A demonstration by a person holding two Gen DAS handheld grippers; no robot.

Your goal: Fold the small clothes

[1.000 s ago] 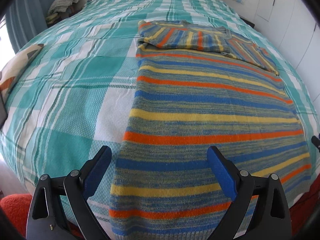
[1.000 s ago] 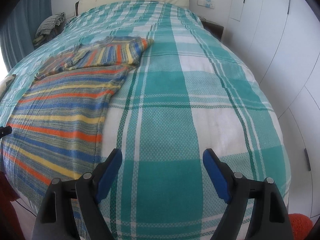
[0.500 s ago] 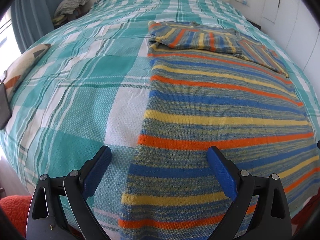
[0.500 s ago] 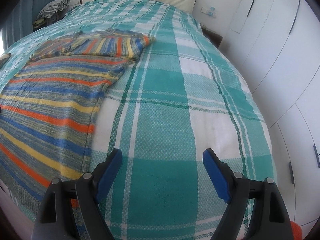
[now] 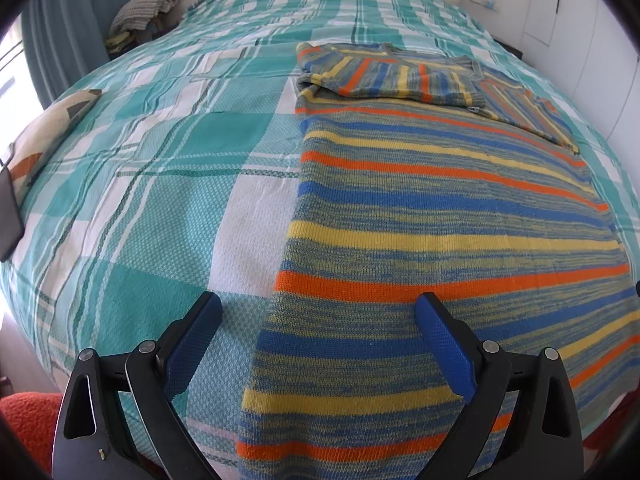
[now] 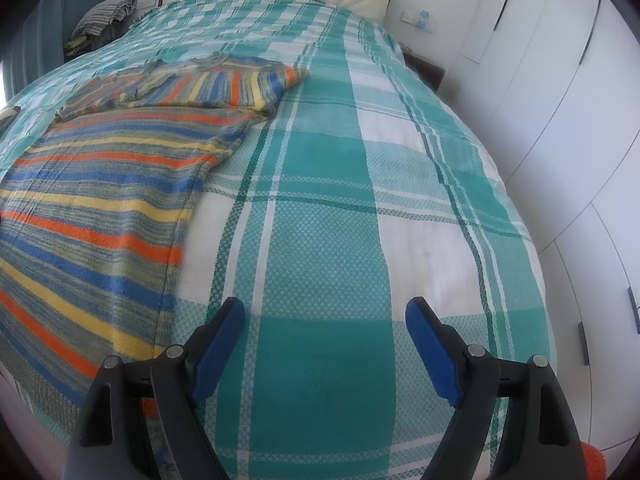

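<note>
One striped knit sweater [image 5: 440, 208] lies flat on one bed [image 5: 168, 184], both sleeves folded across its far end. Two devices: the left hand-held gripper [image 5: 316, 340], spread and empty, hovers over the sweater's near left edge; the right hand-held gripper [image 6: 325, 340], spread and empty, hovers over bare checked bedspread, with the sweater to its left.

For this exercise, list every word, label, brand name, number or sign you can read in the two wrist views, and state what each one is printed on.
None can be read.
The striped sweater and the plaid bedspread carry only patterns, no lettering.
The wall switch plate beside the headboard has small blue marks, too small to read as text.
The left gripper and right gripper show no markings.
</note>
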